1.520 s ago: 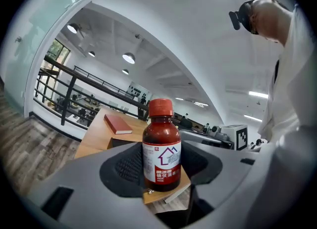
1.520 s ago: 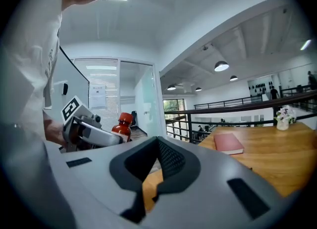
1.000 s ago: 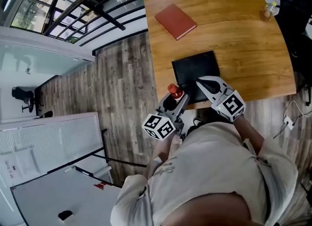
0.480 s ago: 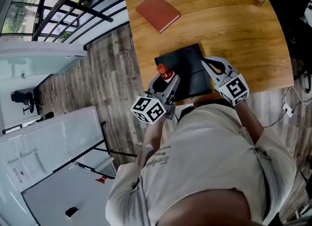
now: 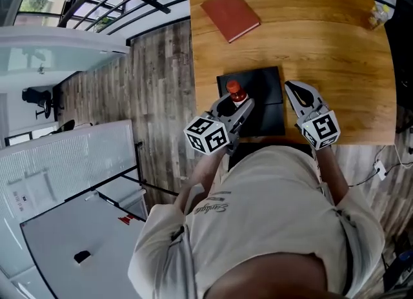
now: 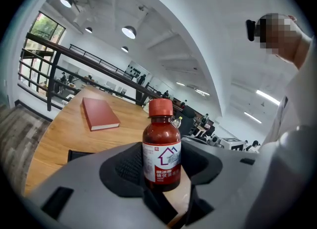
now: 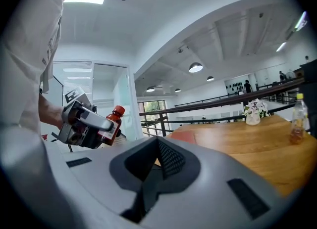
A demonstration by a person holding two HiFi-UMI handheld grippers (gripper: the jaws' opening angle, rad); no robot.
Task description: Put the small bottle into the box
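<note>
The wooden table (image 5: 322, 52) fills the top of the head view, and the black box (image 5: 268, 110) lies flat at its near edge, right in front of the person; a red book (image 5: 230, 13) lies well apart from it, further up the table. The left gripper (image 5: 233, 105) is clamped on the small bottle (image 5: 235, 90), brown with a red cap, its jaws pressing the lower body just under the label; from above, the bottle sits over the left part of the box. The right gripper (image 5: 297, 91) hangs over the box's right edge with its jaws together and nothing between them. The step in hand looks like the lowering; to do it well, I would bring the bottle down base first onto the box floor, clear of the near wall, and part the jaws only once the base rests flat, since a tall narrow bottle let go early or on a lean may topple; the right gripper seems unneeded and best kept aside. The head view alone shows the bottle against the box, but not how high it is; the right gripper view shows it from the side, held up in the air and leaning, and shows a vase of flowers (image 7: 253, 112) and a drinks bottle (image 7: 297, 119) at the far end; the left gripper view alone shows the grip and the label.
</note>
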